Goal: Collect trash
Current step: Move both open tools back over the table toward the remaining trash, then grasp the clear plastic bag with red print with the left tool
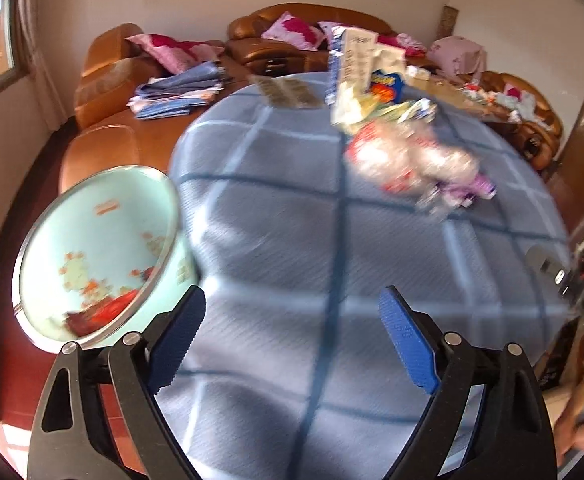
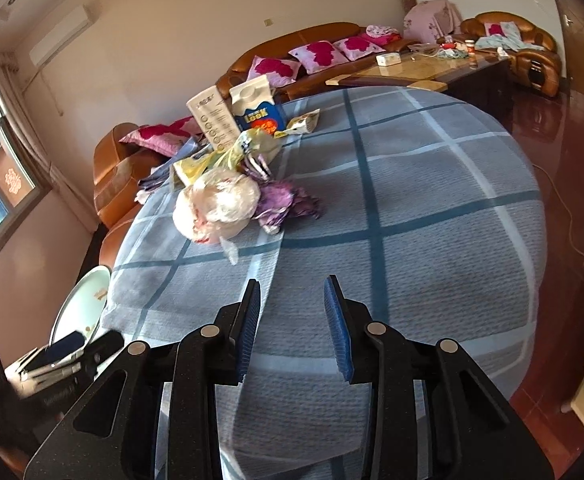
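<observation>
Both claws [image 1: 292, 336] [image 2: 292, 328] gape, angled down over the tablecloth [image 2: 432, 200].

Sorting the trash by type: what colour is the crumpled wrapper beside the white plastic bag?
Purple, the crumpled foil-like wrapper; clearest in the right wrist view.

Cloth [image 2: 432, 208]: grey-blue, checked with dark blue and white lines. Basin [image 1: 95, 248]: pale mint, red-orange motifs, seemingly floral through blur. Carton [image 2: 257, 110]: blue and white. Wrapper [image 2: 287, 200]: purple. Sofa [image 2: 292, 52]: brown.

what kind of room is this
Most likely a home living room: a brown leather sofa with pink floral cushions, a glass-topped coffee table, and a wall air conditioner.
</observation>
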`<move>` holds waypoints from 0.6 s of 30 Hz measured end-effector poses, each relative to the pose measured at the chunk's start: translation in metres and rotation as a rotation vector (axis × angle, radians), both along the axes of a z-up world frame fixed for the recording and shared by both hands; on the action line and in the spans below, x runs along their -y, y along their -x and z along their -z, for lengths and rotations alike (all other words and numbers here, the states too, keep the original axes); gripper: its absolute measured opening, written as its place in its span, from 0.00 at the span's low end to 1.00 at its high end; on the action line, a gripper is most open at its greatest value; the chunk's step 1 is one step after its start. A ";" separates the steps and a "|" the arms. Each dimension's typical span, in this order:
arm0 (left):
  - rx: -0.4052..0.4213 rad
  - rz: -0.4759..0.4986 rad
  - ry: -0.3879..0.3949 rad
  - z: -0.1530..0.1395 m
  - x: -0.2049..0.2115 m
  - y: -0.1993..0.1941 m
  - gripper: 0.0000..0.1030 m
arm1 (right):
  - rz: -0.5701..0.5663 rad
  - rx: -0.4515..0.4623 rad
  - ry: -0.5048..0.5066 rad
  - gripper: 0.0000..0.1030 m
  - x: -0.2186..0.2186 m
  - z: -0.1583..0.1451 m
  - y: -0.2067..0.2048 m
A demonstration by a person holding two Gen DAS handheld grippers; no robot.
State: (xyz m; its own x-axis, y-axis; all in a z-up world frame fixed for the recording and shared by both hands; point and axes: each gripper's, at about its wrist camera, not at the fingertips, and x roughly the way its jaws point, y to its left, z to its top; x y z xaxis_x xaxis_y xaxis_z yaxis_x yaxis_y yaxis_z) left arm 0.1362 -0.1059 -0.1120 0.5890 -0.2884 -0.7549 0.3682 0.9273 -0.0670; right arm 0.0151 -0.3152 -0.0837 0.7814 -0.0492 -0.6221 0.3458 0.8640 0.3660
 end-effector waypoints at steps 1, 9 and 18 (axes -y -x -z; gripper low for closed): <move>0.002 0.015 0.015 -0.003 0.008 -0.005 0.84 | 0.005 0.002 -0.004 0.33 0.003 0.000 0.001; 0.018 0.049 0.030 -0.009 0.067 -0.054 0.84 | 0.042 0.001 0.011 0.33 0.023 -0.001 0.000; -0.030 0.069 0.044 0.003 0.107 -0.096 0.64 | 0.080 -0.015 -0.019 0.33 0.049 0.004 -0.004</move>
